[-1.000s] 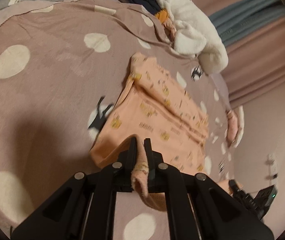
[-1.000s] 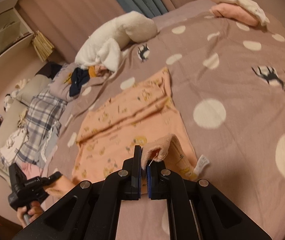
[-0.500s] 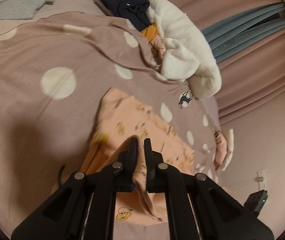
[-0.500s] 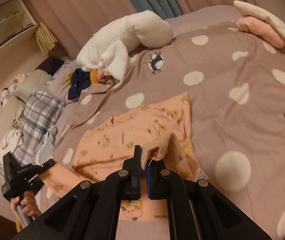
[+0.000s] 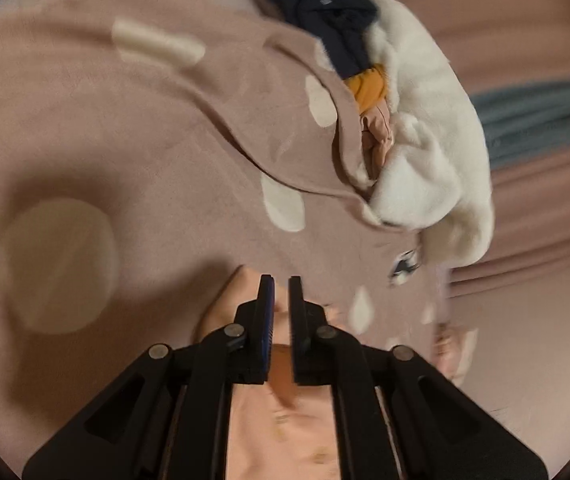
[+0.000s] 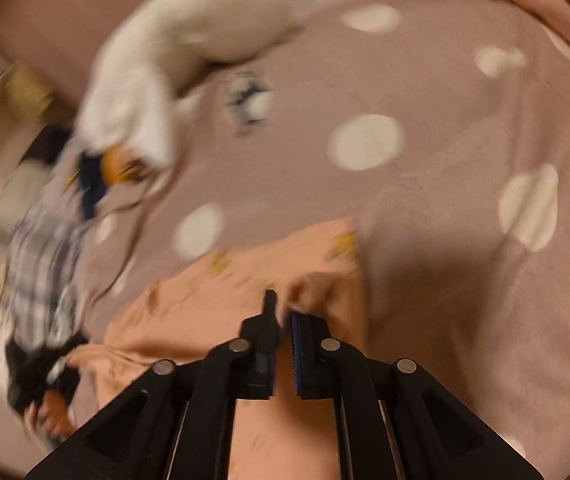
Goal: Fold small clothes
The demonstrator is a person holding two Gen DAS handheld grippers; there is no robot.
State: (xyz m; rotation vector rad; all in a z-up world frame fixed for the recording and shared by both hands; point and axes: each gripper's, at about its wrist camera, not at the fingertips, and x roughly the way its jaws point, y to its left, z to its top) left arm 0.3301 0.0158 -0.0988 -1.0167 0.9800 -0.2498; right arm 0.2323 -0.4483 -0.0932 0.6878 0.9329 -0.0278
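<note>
Mauve bedspread [image 5: 133,128] with cream dots covers the bed; pink curtains [image 5: 545,208] and a grey-blue curtain [image 5: 545,120] are seen beyond it.

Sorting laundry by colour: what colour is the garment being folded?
Peach-orange garment with small yellow prints, clearest in the right wrist view.

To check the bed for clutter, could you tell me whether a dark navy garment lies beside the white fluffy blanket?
Yes, a navy garment lies against the white fluffy blanket in the left wrist view.

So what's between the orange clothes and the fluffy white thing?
Just the spotted blanket, no clothes on that stretch. The right claw's view shows it between the orange clothes and the white thing.
</note>
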